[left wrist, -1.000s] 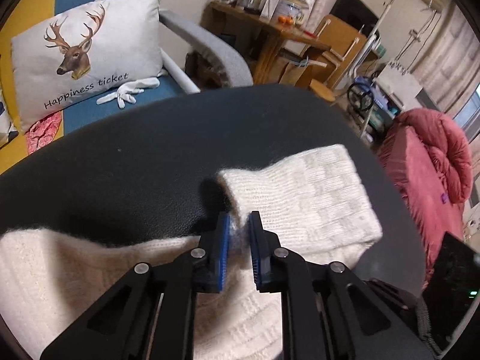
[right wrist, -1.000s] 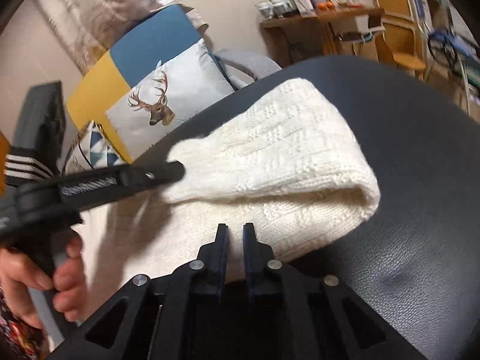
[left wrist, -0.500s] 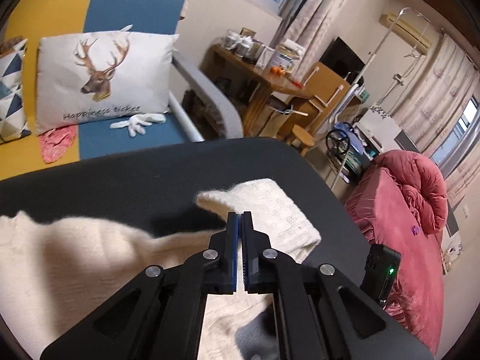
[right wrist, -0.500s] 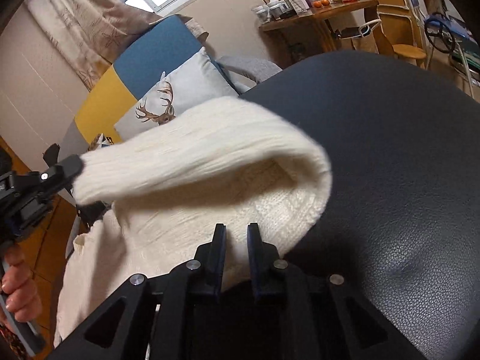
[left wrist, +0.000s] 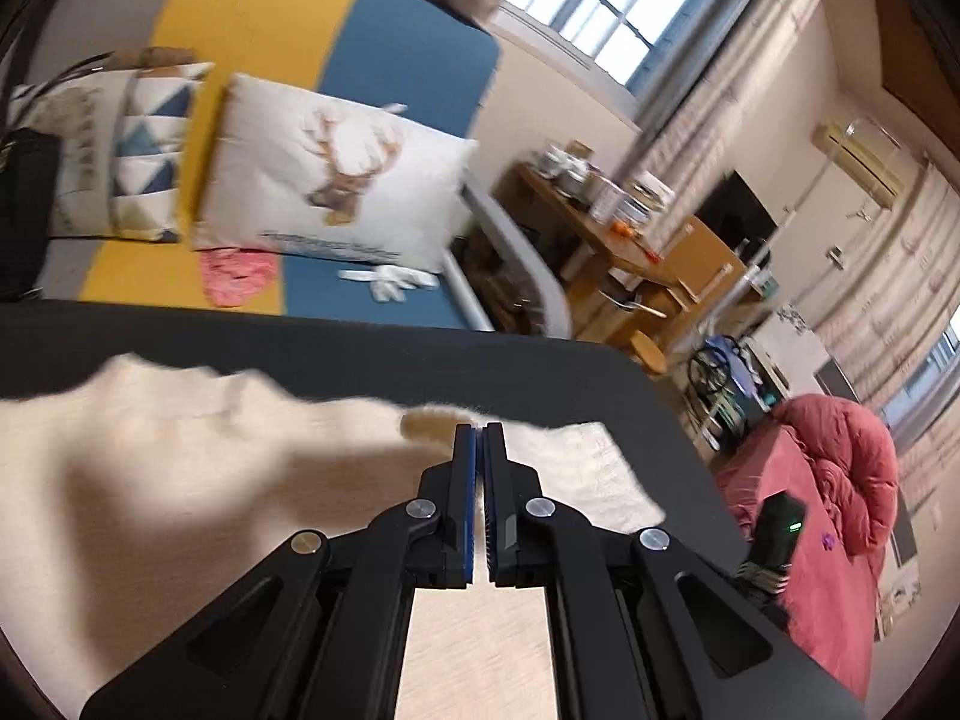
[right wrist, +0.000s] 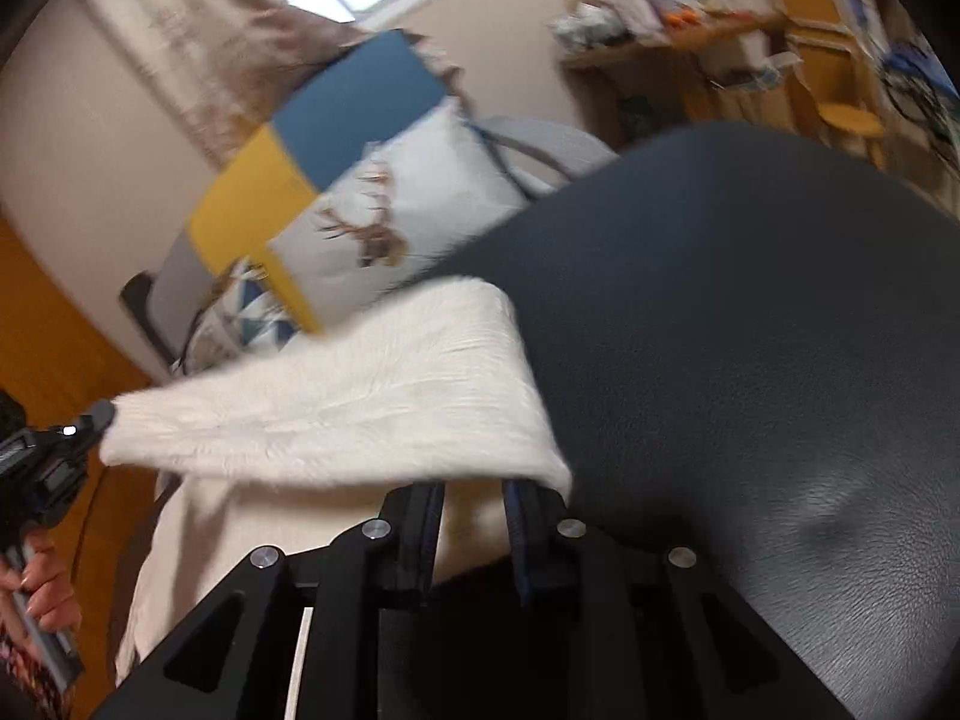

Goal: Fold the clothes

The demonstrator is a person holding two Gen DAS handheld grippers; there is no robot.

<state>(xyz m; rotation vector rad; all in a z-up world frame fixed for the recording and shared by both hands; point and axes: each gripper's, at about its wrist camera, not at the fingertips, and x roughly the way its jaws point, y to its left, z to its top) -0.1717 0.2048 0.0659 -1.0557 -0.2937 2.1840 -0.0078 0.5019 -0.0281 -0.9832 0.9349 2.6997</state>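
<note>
Black tabletop (right wrist: 750, 330) fills the frame's lower right, carrying a cream sweater (right wrist: 360, 396). Left tongs (left wrist: 480, 438) are clamped on a lifted sleeve; right tongs (right wrist: 474, 498) stand apart beneath it. Folding looks partway, with that sleeve unlaid.

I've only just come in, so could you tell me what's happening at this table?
A person holding a gripper in each hand is folding a cream knit sweater on a black table. The left gripper is shut on one end of a fold raised off the table. The right gripper stands open at the fold's other end, with fabric between its fingers. The rest of the sweater lies beneath.
</note>
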